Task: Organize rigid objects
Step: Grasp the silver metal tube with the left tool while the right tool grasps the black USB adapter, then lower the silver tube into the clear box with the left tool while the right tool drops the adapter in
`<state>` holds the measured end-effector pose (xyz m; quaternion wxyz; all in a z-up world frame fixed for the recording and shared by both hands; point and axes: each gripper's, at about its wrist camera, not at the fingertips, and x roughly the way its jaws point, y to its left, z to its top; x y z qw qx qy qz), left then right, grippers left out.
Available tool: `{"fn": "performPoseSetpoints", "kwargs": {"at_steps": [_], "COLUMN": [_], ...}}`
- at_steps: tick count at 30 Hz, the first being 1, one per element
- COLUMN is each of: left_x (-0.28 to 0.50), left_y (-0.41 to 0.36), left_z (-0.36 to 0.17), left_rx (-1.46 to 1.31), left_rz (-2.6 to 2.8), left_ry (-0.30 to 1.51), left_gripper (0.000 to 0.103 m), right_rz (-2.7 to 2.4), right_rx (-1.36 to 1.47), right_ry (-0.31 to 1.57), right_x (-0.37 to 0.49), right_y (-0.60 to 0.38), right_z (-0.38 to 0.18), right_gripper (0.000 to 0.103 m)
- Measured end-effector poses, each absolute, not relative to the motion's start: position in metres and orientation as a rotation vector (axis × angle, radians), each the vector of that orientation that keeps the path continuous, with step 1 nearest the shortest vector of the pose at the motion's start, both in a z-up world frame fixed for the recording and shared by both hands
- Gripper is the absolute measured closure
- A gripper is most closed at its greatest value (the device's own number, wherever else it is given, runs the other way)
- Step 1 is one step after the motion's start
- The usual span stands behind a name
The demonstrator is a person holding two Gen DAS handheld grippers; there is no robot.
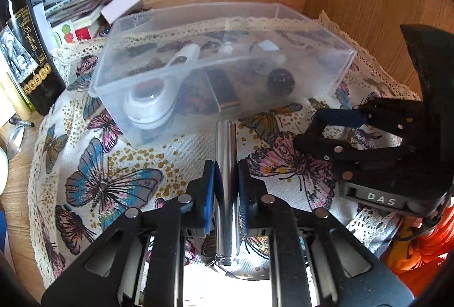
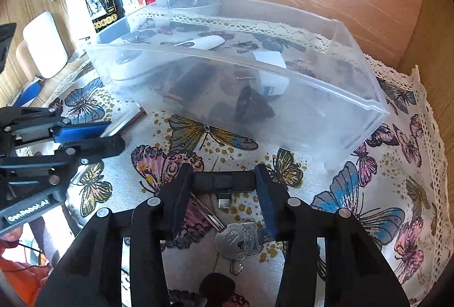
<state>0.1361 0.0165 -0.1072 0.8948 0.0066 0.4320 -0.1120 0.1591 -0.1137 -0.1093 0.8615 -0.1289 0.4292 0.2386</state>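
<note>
The left gripper [image 1: 226, 188] pinches a slick metal tube [image 1: 225, 165] that could slip before the box [image 1: 227, 71], while the right gripper [image 2: 224, 188] seems clamped on a black adapter [image 2: 224, 183].

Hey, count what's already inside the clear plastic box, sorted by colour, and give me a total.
White: 3, a round tape-like roll, a slim oblong gadget and a charger plug.
Dark: 2, a black block with gold stripes and a dark speckled ball.
Total: 5 in the clear box.
</note>
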Motion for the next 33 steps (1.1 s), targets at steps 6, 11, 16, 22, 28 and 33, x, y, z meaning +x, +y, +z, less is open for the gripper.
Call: {"fn": "performPoseSetpoints", "kwargs": {"at_steps": [6, 11, 16, 22, 28, 33], "left_x": [0.126, 0.122, 0.123, 0.126, 0.135, 0.149], "left_y": [0.022, 0.031, 0.033, 0.035, 0.043, 0.048], "left_z": [-0.085, -0.065, -0.041, -0.012, 0.012, 0.029], "left_rx": [0.0, -0.028, -0.047, -0.037, -0.043, -0.05], "left_rz": [-0.224, -0.209, -0.204, -0.191, -0.171, -0.16], "left_ry": [0.829, 0.772, 0.704, 0.617, 0.551, 0.506], "left_gripper": [0.088, 0.088, 0.088, 0.088, 0.088, 0.088], "right_rz": [0.48, 0.467, 0.46, 0.454, 0.443, 0.43], "right_rx": [-0.224, -0.195, -0.165, -0.131, -0.118, -0.111], "right_ry": [0.845, 0.778, 0.709, 0.637, 0.591, 0.562], "right_x": [0.153, 0.148, 0.146, 0.15, 0.157, 0.164], "right_y": [-0.123, -0.129, -0.134, -0.136, -0.137, -0.139], "right_z": [-0.095, -0.074, -0.053, -0.032, -0.019, -0.011], "right_gripper": [0.062, 0.062, 0.062, 0.062, 0.062, 0.062]}}
